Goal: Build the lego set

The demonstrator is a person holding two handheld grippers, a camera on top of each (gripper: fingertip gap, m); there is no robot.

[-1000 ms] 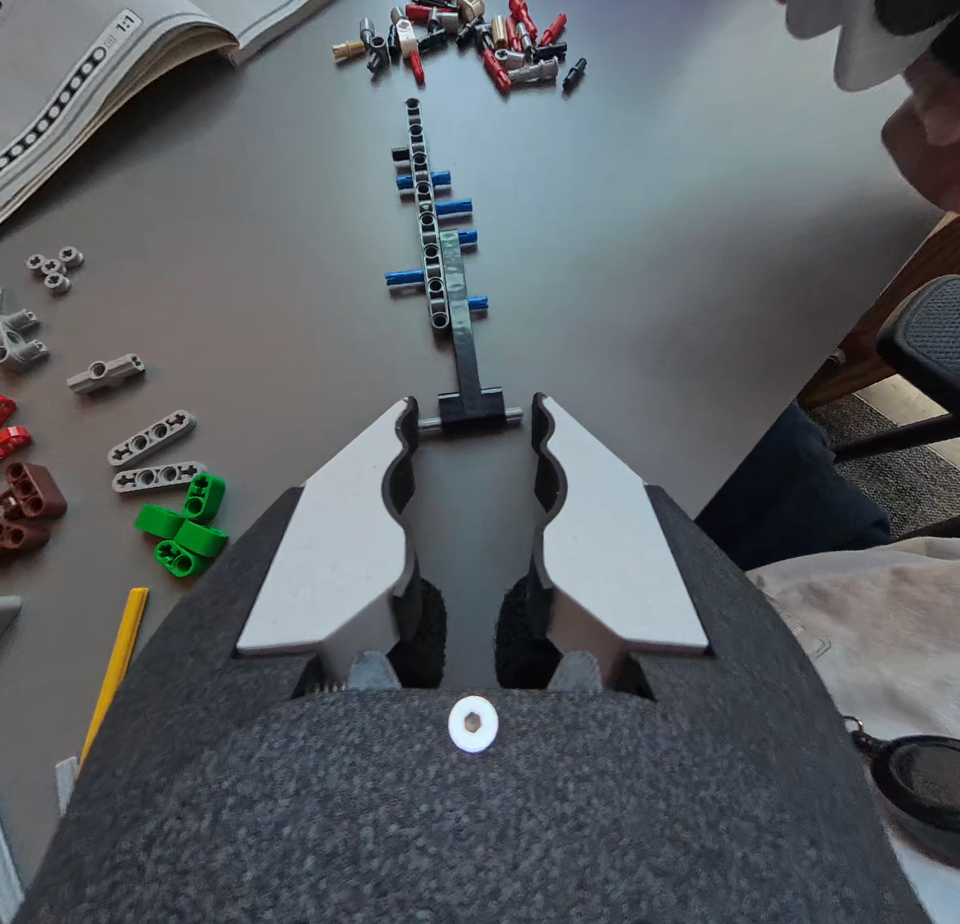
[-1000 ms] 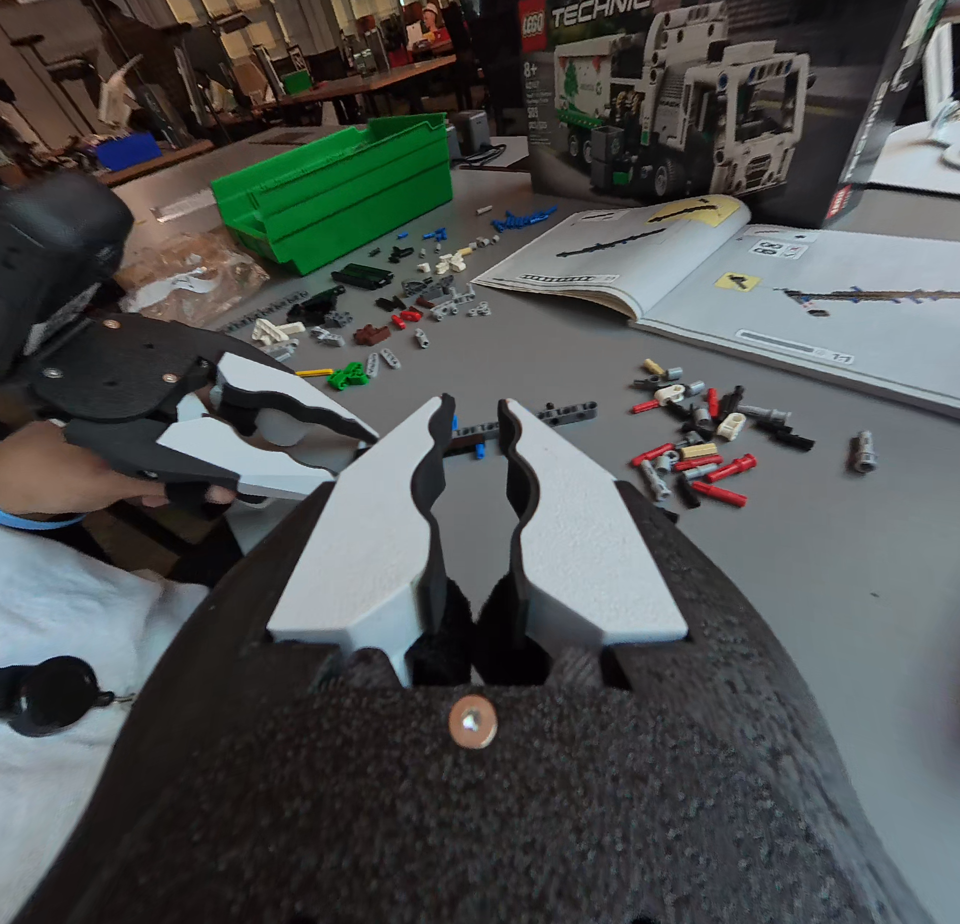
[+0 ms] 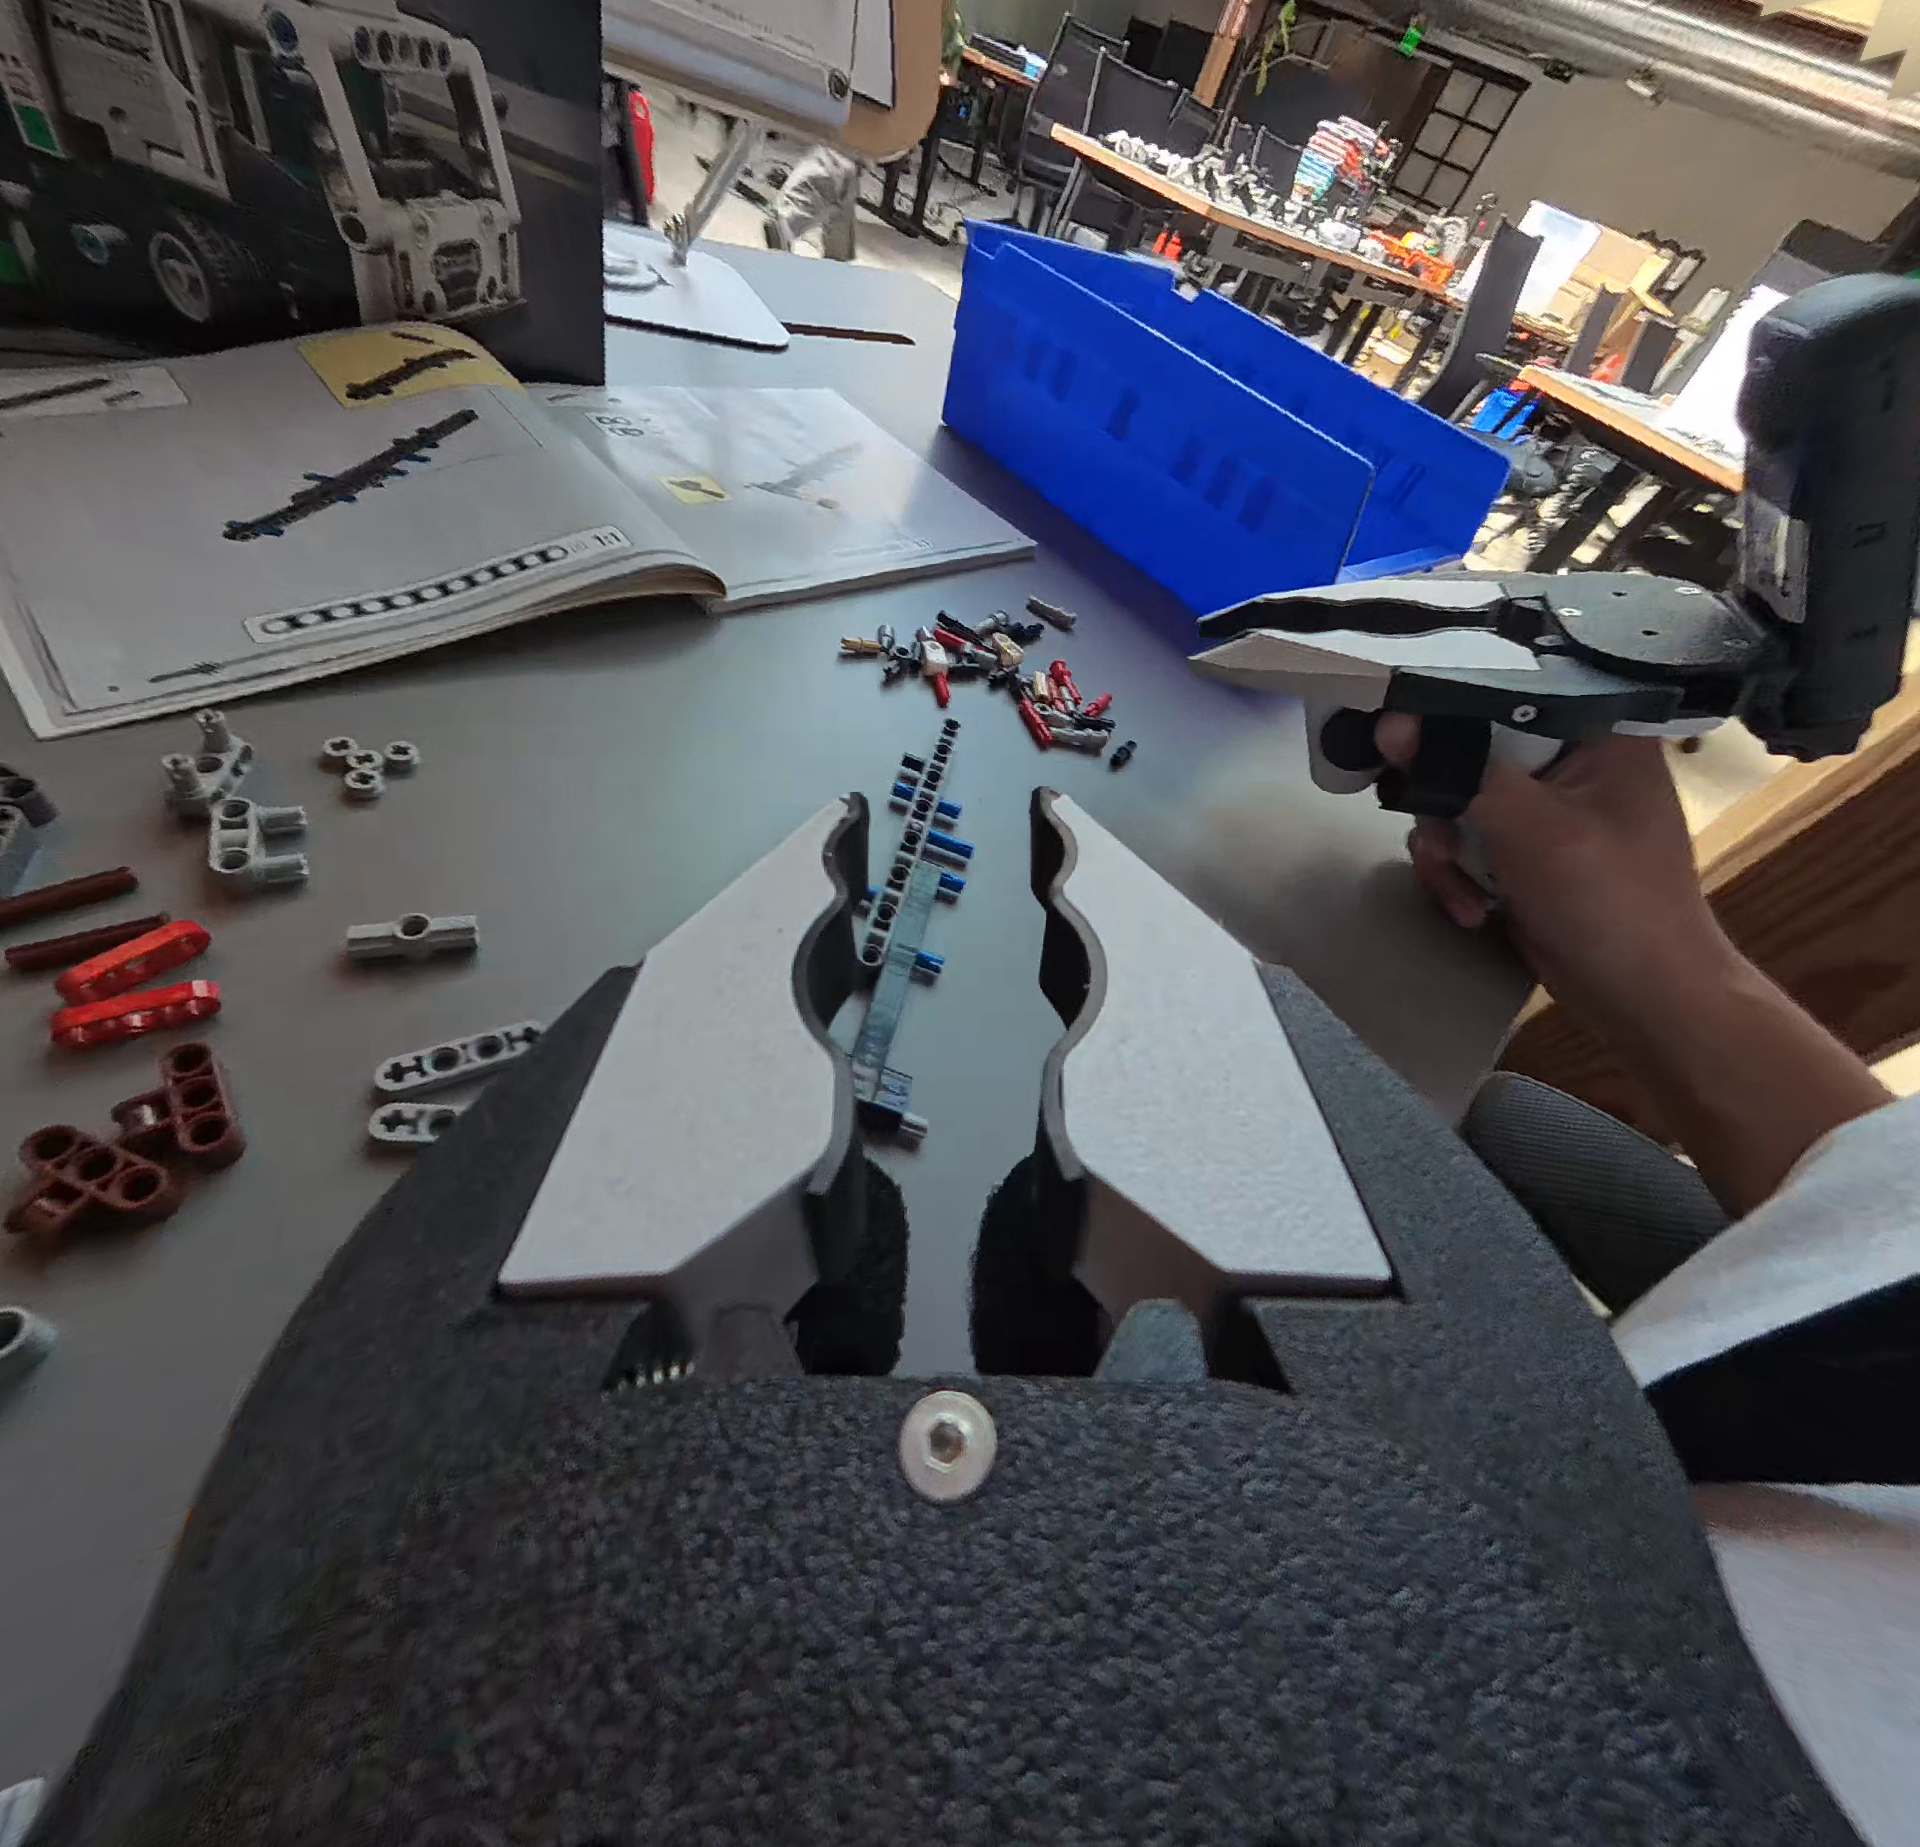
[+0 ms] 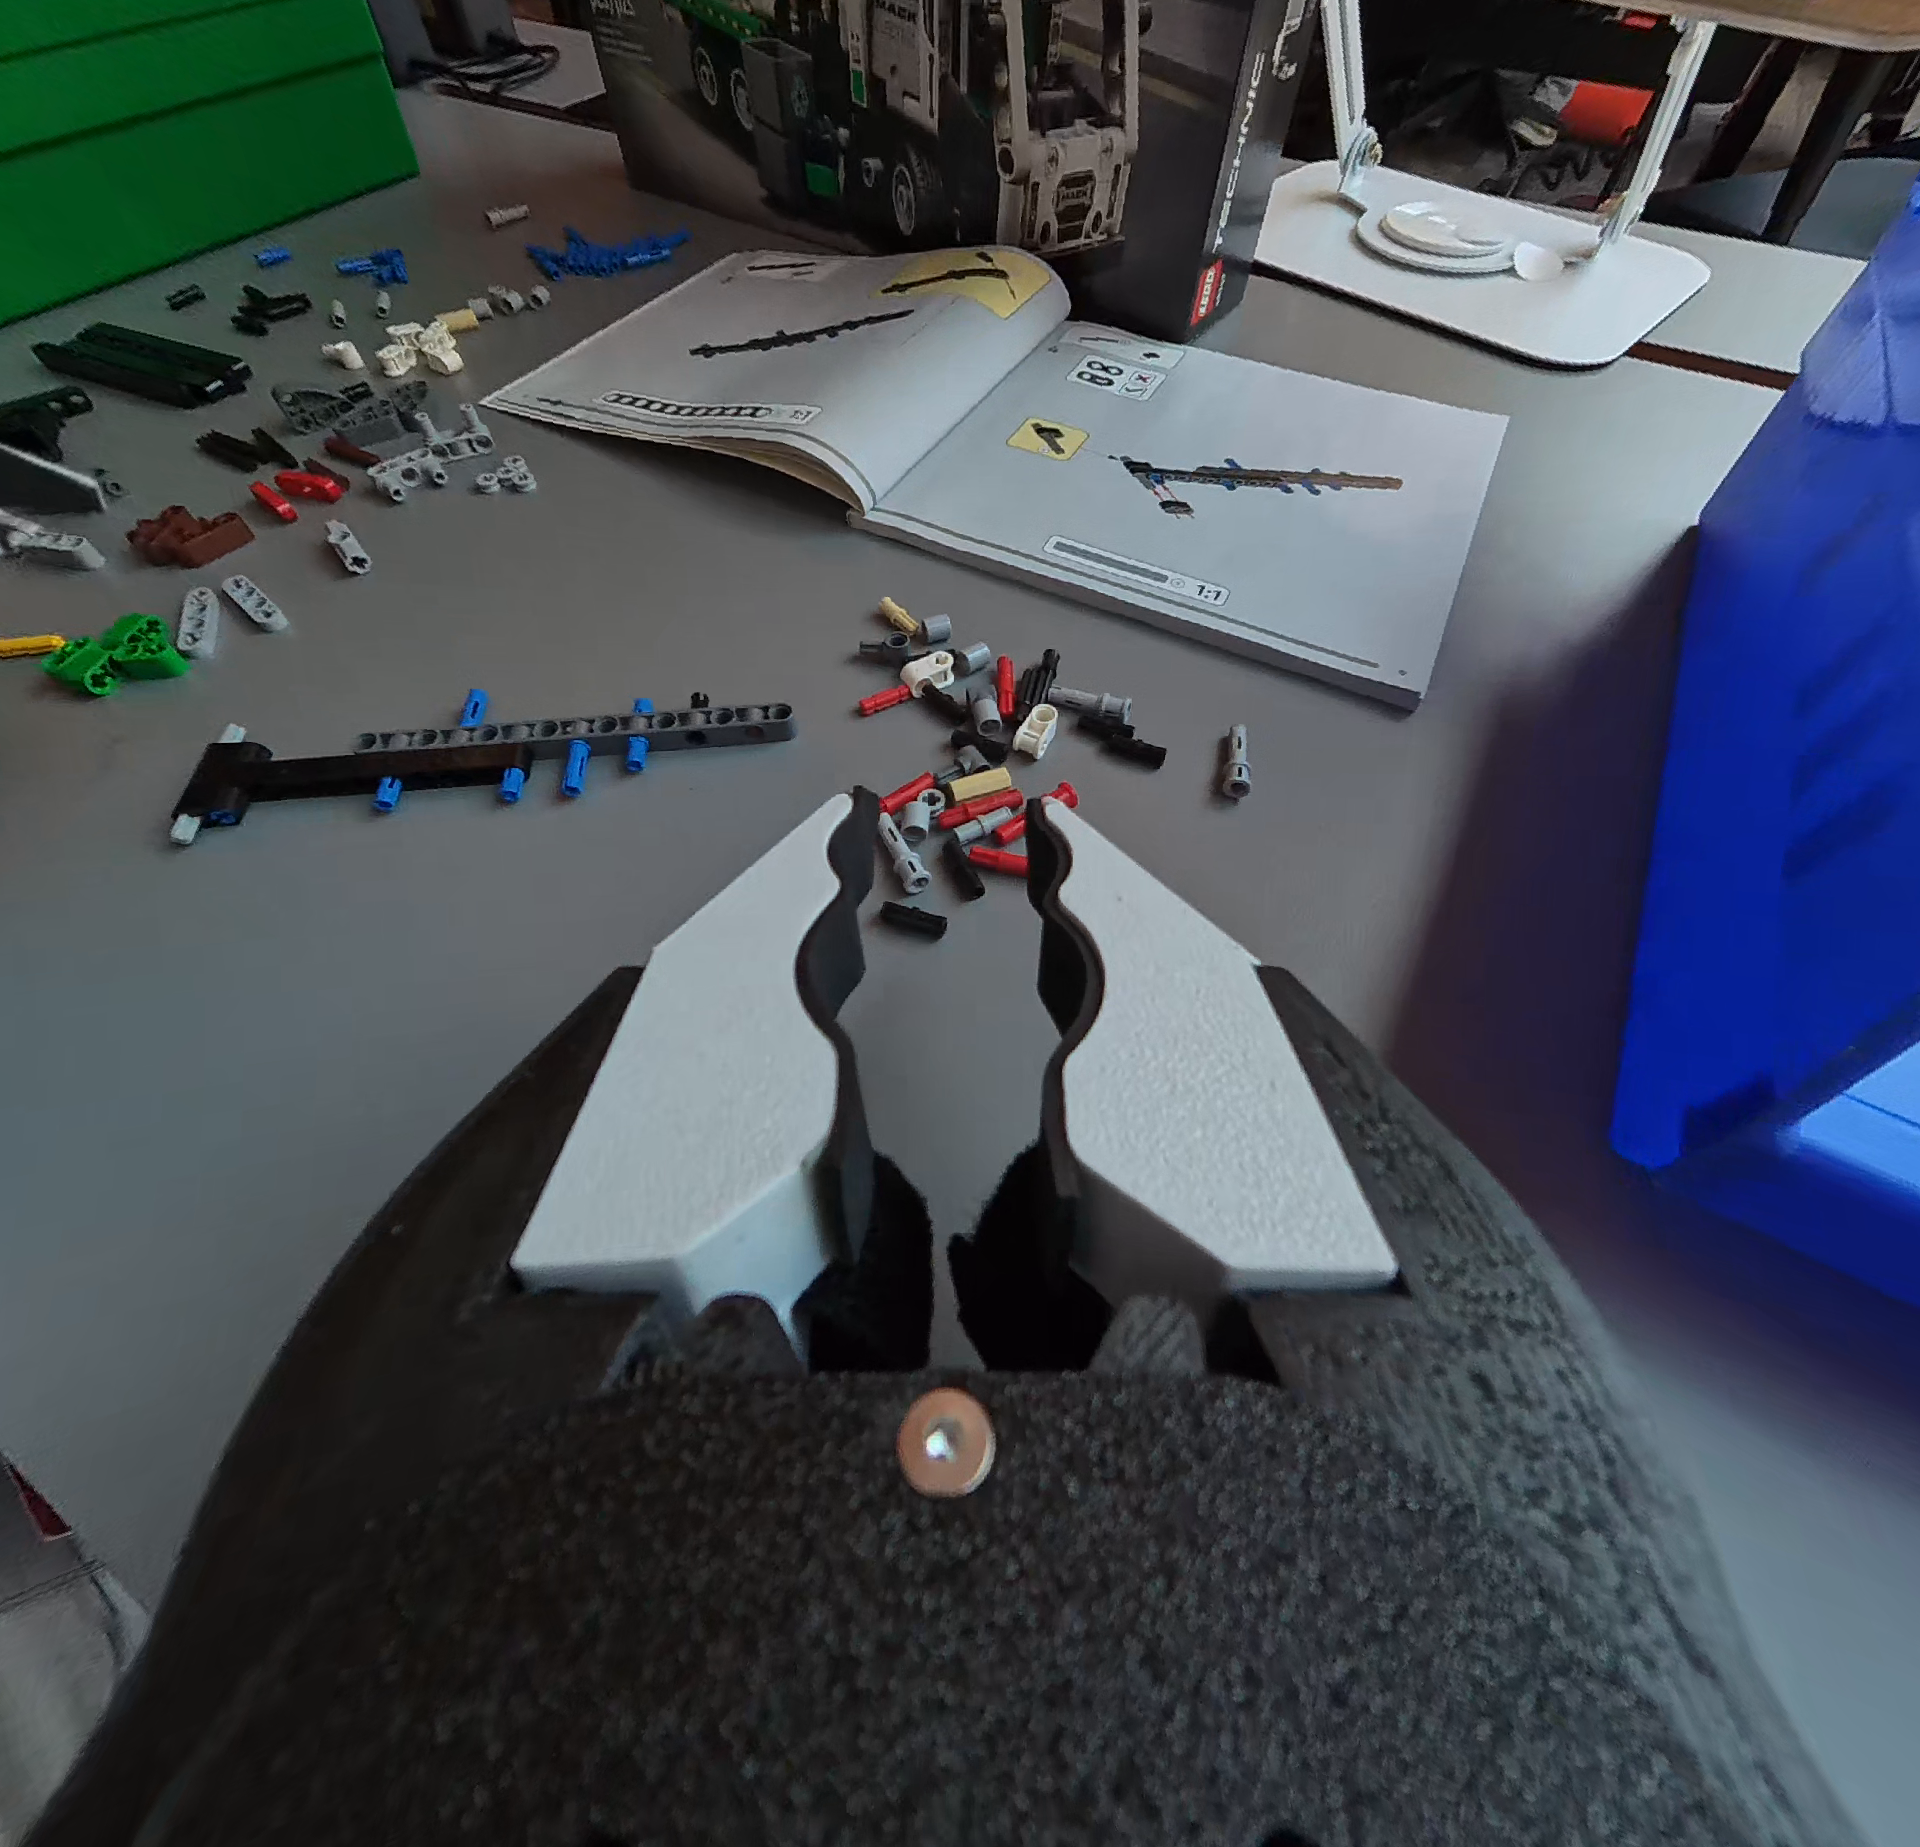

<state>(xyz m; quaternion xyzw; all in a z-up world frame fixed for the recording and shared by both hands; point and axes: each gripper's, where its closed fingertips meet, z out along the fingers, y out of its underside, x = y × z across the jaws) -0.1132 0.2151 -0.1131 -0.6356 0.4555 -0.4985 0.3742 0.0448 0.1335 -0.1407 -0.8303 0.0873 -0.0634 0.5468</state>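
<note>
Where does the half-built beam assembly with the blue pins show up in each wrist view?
Left wrist view: beam assembly lies on the table, running away between the left gripper's open fingers.
Right wrist view: beam assembly lies crosswise, left of centre.
Shared landmark: the pile of small pins just beyond its far end.

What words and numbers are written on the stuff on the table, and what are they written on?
I won't copy the writing out, but here is where it stands.
Dark box behind the booklet: printed words and numbers on its front and side.
Open instruction booklet: small numbers beside the drawings.
White sheet beyond the box: lines of print, blurred.
Blue bin and loose pieces: no writing shows.
</note>
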